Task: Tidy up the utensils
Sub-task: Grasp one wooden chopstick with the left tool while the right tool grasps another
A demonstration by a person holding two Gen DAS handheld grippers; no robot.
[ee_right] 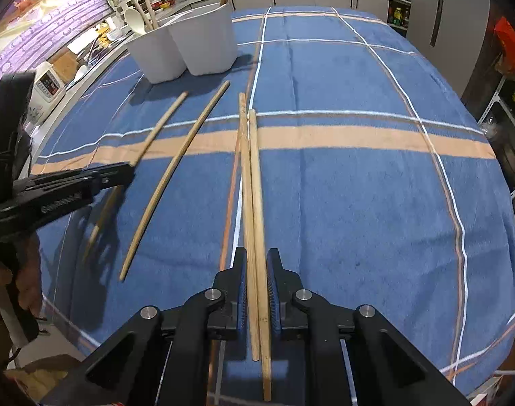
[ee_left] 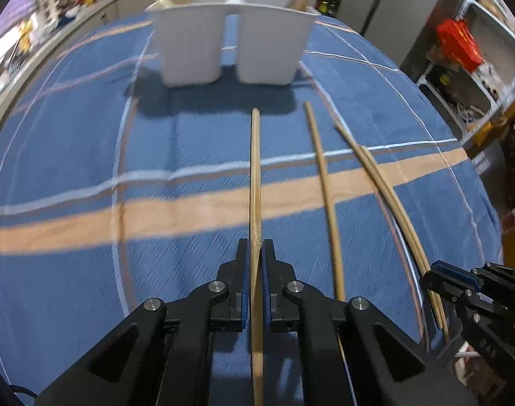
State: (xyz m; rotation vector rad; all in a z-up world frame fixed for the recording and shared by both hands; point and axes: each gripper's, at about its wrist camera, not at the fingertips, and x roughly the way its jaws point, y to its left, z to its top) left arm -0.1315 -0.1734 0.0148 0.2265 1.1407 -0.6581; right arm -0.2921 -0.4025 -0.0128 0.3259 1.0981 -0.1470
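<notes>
So we've got the left gripper (ee_left: 255, 253) clamped tight on a single wooden chopstick (ee_left: 255, 176), which points straight at the white two-cup utensil holder (ee_left: 223, 44) at the far end of the blue plaid tablecloth (ee_left: 88, 152). Our right gripper (ee_right: 256, 264) is squeezed down on a pair of chopsticks (ee_right: 249, 176) lying side by side. Between the two grippers one loose chopstick (ee_right: 171, 176) sits on the cloth, not touching anything. The holder already has a pale spoon (ee_right: 135, 20) and some wooden handles sticking out. Kitchen counters with clutter sit behind the table, and nothing lies between our chopsticks and the holder.
</notes>
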